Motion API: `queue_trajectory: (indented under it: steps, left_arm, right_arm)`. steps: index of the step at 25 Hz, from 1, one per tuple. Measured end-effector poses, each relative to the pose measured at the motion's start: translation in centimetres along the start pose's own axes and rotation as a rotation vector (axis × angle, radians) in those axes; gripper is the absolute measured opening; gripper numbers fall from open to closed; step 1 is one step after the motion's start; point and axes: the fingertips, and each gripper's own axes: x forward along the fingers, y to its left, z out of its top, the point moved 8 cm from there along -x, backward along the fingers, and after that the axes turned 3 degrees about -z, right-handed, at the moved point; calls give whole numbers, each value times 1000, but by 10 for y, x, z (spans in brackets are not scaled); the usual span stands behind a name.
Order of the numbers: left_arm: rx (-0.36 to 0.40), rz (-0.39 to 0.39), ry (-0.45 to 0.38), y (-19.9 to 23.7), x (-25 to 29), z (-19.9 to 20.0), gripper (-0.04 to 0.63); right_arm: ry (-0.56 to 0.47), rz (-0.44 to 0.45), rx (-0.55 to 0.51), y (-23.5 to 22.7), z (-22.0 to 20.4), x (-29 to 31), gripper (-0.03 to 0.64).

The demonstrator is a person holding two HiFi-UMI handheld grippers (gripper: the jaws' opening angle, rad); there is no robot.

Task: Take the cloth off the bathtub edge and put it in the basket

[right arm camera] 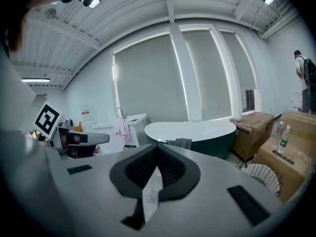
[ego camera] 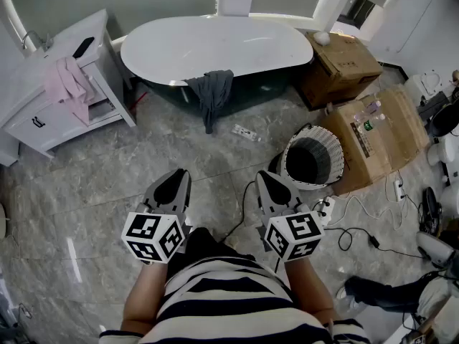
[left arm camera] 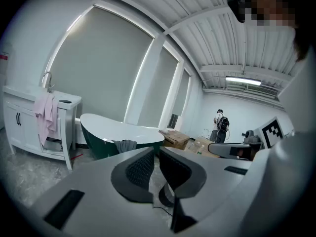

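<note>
- Marble floor (ego camera: 107,192) stretches between you and the bathtub (ego camera: 215,45), with nothing on it blocking a straight path forward.
- Your left hand-held gripper (ego camera: 174,183) has its jaws all but together with nothing between them. Your right hand-held gripper (ego camera: 270,183) is fully closed and empty too, so both must spread before any grasp.
- The grey cloth (ego camera: 214,92) is draped over the near rim of the bathtub. It is well ahead of both hand-held grippers and between their two lines, slightly closer to the left one's.
- Its long axis runs from the rim down the dark outer wall toward the floor, so most of it hangs on your side.
- The basket (ego camera: 336,145) stands on the floor ahead and to the right of the right hand-held gripper, much nearer than the cloth.
- Judging from that, the right side suits the carry, since the drop lies on its side.
- Don't mistake the pink cloth (ego camera: 66,81), far to the left of the left hand-held gripper, for your target.
</note>
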Motion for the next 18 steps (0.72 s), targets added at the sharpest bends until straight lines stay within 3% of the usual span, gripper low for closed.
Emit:
queue_trajectory:
  steps: [9,18]
  left_arm:
    - [2,-17,3,2,1,-4,46]
    - [-51,-83,-22,31,3,2,46]
  right_arm:
    - [-17,32,79,-1,-2,4,26]
    - [-21,83,127,17,6,33,26]
